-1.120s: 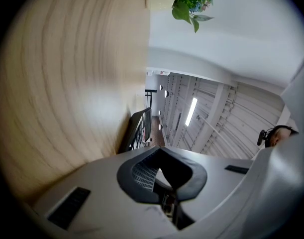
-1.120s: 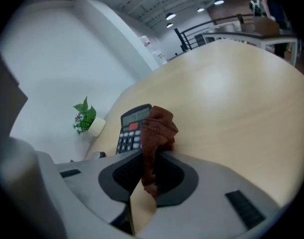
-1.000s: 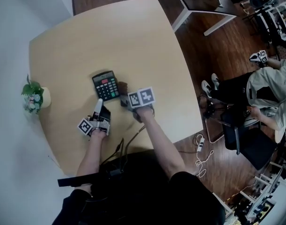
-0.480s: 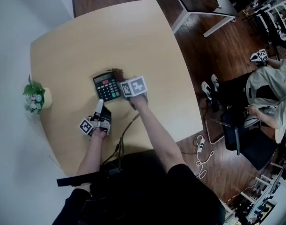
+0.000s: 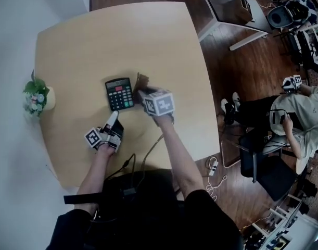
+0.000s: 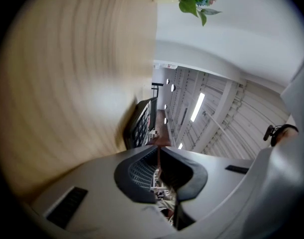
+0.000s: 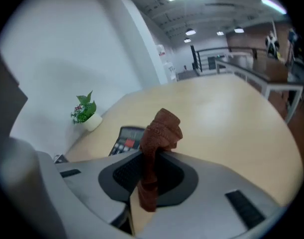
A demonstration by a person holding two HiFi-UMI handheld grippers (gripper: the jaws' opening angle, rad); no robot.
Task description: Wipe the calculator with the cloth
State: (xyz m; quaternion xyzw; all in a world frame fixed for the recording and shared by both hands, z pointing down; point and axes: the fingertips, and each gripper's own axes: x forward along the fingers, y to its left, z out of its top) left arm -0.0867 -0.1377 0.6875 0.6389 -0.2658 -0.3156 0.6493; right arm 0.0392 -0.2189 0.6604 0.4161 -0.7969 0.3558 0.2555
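The black calculator point(image 5: 119, 94) lies flat on the light wooden table point(image 5: 96, 40). It shows edge-on in the left gripper view point(image 6: 141, 123) and at lower left in the right gripper view point(image 7: 126, 139). My right gripper point(image 5: 147, 91) hovers just off the calculator's right side, shut on a bunched brown cloth point(image 5: 142, 80). That cloth point(image 7: 159, 131) sticks up from between the jaws of the right gripper point(image 7: 152, 156), clear of the keys. The left gripper point(image 5: 112, 119) rests on the table just short of the calculator's near edge; here point(image 6: 158, 146) its jaws meet with nothing between them.
A small potted plant point(image 5: 35, 97) stands at the table's left edge, seen too as the plant point(image 7: 85, 111). Black cables point(image 5: 132, 165) trail off the near edge. To the right, on the wooden floor, a seated person point(image 5: 289, 113) and another desk point(image 5: 226, 9).
The right gripper has carried the cloth from the calculator's near right corner along its right side and lifted it slightly. The left gripper has stayed where it was, still shut.
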